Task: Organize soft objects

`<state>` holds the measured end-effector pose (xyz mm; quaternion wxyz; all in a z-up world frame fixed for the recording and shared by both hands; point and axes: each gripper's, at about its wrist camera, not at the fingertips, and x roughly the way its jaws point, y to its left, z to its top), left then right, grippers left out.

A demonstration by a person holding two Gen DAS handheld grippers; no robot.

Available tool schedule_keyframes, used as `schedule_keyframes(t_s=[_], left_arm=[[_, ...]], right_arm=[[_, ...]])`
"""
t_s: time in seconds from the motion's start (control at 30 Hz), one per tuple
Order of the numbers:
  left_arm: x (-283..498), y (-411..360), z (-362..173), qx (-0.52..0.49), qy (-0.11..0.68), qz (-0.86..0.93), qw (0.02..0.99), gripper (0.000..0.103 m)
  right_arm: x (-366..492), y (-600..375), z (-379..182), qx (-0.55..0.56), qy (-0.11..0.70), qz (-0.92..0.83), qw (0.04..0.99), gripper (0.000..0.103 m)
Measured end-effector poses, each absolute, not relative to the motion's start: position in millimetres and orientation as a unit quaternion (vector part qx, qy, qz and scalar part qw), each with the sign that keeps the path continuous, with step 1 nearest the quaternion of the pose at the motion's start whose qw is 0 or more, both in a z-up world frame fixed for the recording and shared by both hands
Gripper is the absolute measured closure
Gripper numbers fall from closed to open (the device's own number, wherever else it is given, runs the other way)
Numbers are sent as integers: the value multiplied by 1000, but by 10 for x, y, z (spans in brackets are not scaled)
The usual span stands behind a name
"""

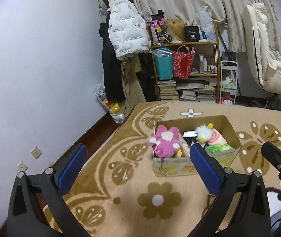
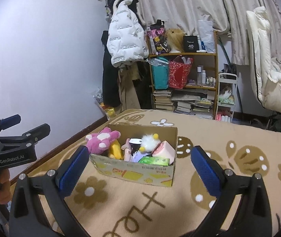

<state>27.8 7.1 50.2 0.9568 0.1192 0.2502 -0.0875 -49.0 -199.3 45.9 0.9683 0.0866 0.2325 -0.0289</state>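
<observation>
A cardboard box (image 1: 231,132) (image 2: 132,170) stands on a tan flowered blanket (image 1: 160,197) (image 2: 229,158). In it lie a pink plush toy (image 1: 165,141) (image 2: 101,141), a white fluffy toy with yellow bits (image 1: 204,133) (image 2: 149,142), a pink swirl roll (image 1: 217,138) (image 2: 165,150), a green pack (image 1: 219,149) (image 2: 154,161) and a yellow plush (image 2: 115,149). My left gripper (image 1: 138,158) (image 2: 25,124) is open and empty, near the box's front left. My right gripper (image 2: 140,164) (image 1: 278,140) is open and empty, just in front of the box.
A wooden shelf (image 1: 187,44) (image 2: 183,55) with bags, bottles and stacked books stands behind the bed. Coats (image 1: 126,31) (image 2: 124,39) hang at the wall corner. A cream padded chair (image 1: 266,59) (image 2: 268,63) is at the right. The bed's left edge drops to the floor.
</observation>
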Motion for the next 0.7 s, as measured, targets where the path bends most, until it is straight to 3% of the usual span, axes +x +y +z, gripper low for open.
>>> schedule_keyframes(t_s=[0.7], left_arm=[[403, 148, 105, 127, 294, -83, 944, 1]], right_arm=[[-552, -2152, 84, 104, 274, -52, 955, 0]])
